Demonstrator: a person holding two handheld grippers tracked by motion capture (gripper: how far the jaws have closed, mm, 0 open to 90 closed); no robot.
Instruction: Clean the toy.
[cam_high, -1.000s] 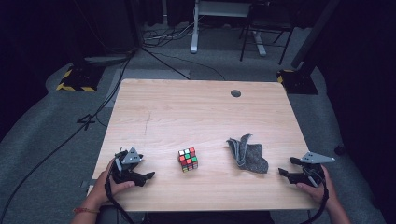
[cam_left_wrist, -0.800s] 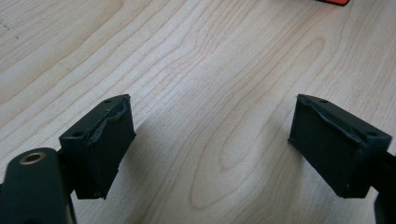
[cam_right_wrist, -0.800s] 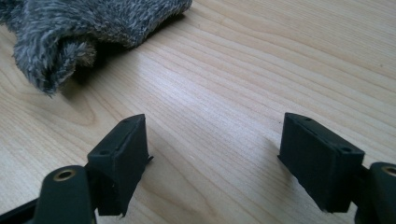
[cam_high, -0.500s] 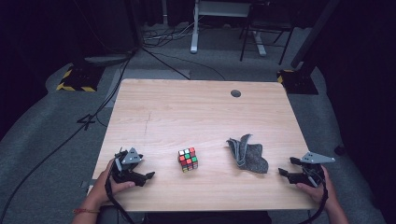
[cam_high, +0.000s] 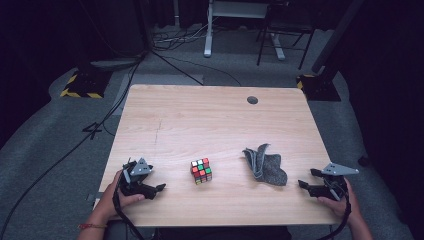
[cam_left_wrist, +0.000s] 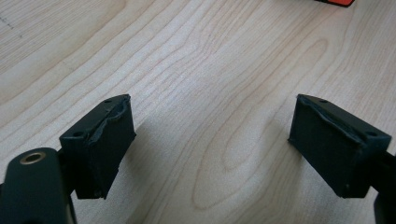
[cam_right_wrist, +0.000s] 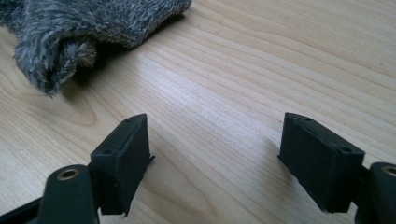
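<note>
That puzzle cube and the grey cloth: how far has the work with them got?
Nothing looks done yet. The puzzle cube and crumpled grey cloth lie untouched on the table. The left gripper and right gripper rest open near the front edge, holding nothing. Every step of handling is left.

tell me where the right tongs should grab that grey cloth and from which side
Probably the raised fold at the near-right end of the grey cloth, coming in from the right, where the right tongs sit open, facing it. In the right gripper view that end bunches up off the wooden table into a thick lip the jaws could close across; the rest seems to lie flatter and would be harder to pinch.
</note>
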